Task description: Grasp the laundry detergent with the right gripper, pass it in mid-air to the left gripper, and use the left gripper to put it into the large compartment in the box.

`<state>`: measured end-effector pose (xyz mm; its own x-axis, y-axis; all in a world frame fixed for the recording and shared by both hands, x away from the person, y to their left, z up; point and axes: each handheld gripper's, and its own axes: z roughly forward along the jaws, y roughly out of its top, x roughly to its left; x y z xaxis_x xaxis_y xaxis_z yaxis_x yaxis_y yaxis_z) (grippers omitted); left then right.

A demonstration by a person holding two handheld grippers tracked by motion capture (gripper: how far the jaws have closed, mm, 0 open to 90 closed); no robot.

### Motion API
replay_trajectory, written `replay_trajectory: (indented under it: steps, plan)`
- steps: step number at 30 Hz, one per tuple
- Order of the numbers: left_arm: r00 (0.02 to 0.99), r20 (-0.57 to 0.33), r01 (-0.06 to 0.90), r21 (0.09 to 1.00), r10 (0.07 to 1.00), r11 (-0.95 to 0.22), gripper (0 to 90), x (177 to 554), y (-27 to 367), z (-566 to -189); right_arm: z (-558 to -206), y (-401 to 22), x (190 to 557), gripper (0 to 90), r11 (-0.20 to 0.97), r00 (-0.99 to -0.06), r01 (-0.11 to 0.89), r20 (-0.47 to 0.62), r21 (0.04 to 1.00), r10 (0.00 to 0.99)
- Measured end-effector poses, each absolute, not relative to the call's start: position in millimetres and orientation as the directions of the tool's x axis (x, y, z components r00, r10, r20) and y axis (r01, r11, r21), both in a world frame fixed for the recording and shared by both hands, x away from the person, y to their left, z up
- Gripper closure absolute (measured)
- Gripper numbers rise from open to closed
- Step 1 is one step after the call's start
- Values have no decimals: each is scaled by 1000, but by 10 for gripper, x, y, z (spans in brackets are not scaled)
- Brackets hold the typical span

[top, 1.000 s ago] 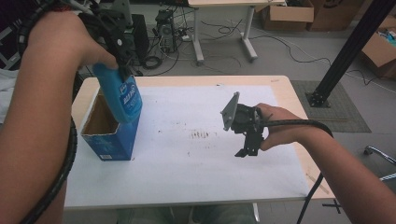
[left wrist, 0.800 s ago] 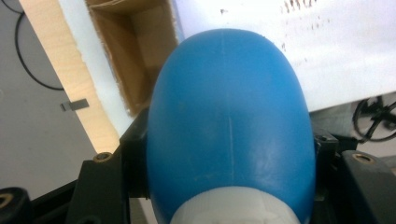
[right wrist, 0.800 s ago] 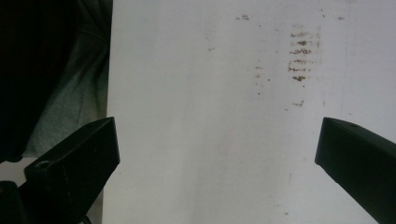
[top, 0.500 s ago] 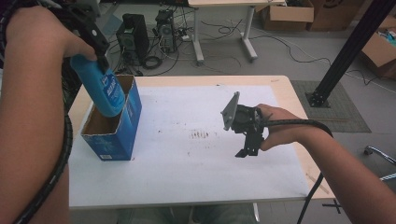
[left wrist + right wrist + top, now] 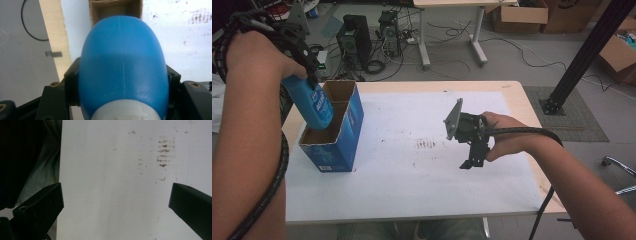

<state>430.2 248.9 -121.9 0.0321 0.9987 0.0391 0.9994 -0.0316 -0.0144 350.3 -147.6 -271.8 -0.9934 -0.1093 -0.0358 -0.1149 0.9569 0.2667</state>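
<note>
A blue bottle (image 5: 313,106) with a white cap hangs tilted, bottom end down, over the open top of a blue cardboard box (image 5: 337,135) at the table's left. My left gripper (image 5: 299,47) is shut on the bottle near its cap end. In the left gripper view the bottle (image 5: 122,70) sits between the black jaws, with the box's brown inside (image 5: 115,10) beyond it. My right gripper (image 5: 472,160) hovers over the white sheet at centre right, pointing down. In the right gripper view my right gripper (image 5: 116,202) has its jaws wide apart, with nothing between them.
The white sheet (image 5: 412,170) covers most of the wooden table (image 5: 512,87) and carries brown smudges (image 5: 427,144) near its middle. Beyond the far edge stand computer towers (image 5: 354,35), cables and a black post (image 5: 592,50). Cardboard boxes lie at the back right.
My left hand has carried the bottle leftward and down, from above the box's right side to over its opening. The right hand has stayed where it was.
</note>
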Motion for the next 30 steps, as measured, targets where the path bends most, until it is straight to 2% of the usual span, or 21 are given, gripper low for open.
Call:
replay_trajectory:
  steps: [9, 30]
  plan:
    - [53, 28, 999, 6, 998, -53, 383, 4373, 2526, -1598, -2755, -1474, 3504, 0, 960, -994, -107, -28, 260, -103]
    - [79, 47, 996, -50, 996, -77, 384, 4475, 2534, -2510, -2827, -1439, 3534, 0, 964, -994, -103, 1, 245, -107]
